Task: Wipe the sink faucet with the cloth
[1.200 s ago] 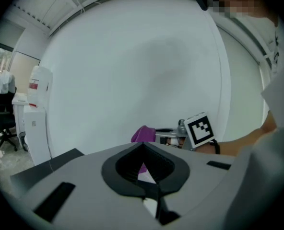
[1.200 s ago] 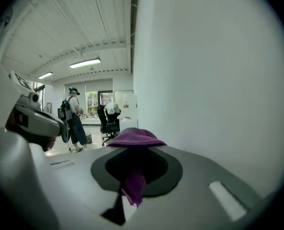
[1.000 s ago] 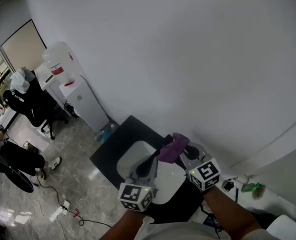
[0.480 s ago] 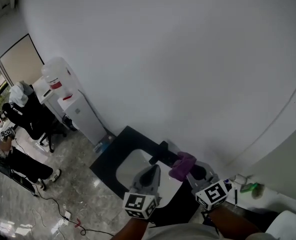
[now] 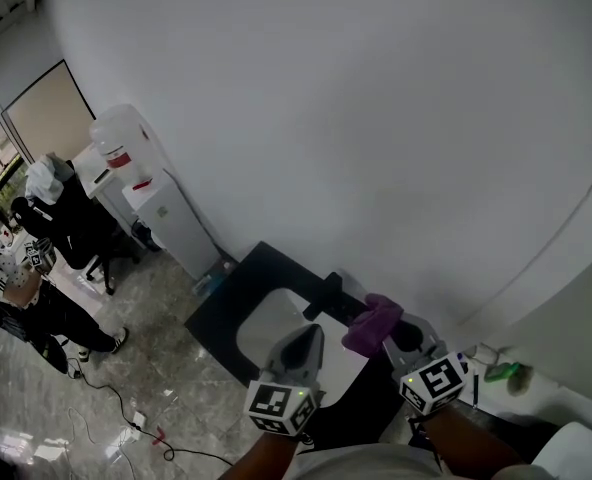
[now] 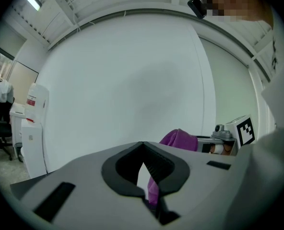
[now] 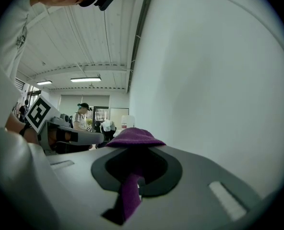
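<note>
The black faucet (image 5: 326, 294) stands at the back rim of the white sink (image 5: 268, 324), set in a black counter (image 5: 226, 296). My right gripper (image 5: 384, 334) is shut on the purple cloth (image 5: 372, 322), which hangs just right of the faucet; I cannot tell whether they touch. In the right gripper view the cloth (image 7: 131, 137) bunches over the jaw tips of the right gripper (image 7: 134, 150) and a strip hangs between them. My left gripper (image 5: 304, 336) hovers over the sink near the faucet. Its jaws in the left gripper view (image 6: 143, 144) meet at the tips and hold nothing.
A plain white wall (image 5: 376, 148) rises right behind the counter. A water dispenser (image 5: 126, 163) stands to the left, with people and an office chair (image 5: 71, 228) beyond. Cables (image 5: 136, 423) lie on the shiny floor. A green item (image 5: 502, 373) sits at the right.
My right gripper has carried the purple cloth down and to the right, off the faucet, which now shows bare. The left gripper shifted slightly right. The head view moved a little.
</note>
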A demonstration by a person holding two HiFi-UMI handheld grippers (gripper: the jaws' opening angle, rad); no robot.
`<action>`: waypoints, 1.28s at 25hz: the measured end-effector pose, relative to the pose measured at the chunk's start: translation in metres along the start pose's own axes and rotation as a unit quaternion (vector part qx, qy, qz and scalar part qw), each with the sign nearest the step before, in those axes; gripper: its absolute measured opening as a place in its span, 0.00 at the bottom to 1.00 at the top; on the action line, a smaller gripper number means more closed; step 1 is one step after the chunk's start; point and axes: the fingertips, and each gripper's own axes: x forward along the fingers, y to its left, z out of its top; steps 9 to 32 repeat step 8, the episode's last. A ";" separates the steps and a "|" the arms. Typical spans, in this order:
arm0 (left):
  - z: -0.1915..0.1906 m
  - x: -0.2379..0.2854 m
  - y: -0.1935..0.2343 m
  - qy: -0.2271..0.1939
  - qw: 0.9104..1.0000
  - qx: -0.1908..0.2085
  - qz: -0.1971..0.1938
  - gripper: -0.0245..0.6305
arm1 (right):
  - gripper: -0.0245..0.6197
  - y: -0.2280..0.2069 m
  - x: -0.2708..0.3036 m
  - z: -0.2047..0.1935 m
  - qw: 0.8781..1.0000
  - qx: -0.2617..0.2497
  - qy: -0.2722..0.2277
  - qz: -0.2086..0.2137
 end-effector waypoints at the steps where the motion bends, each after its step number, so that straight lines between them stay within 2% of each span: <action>1: 0.000 0.000 0.000 0.000 1.000 0.002 0.001 0.05 | 0.08 0.000 0.000 0.001 1.000 -0.004 0.000 0.000; 8: 0.004 0.000 -0.004 -0.007 0.999 0.035 0.007 0.05 | 0.08 0.001 0.002 -0.005 1.000 -0.013 0.006 0.005; 32: 0.004 0.000 -0.004 -0.007 0.999 0.035 0.007 0.05 | 0.08 0.001 0.002 -0.005 1.000 -0.013 0.006 0.005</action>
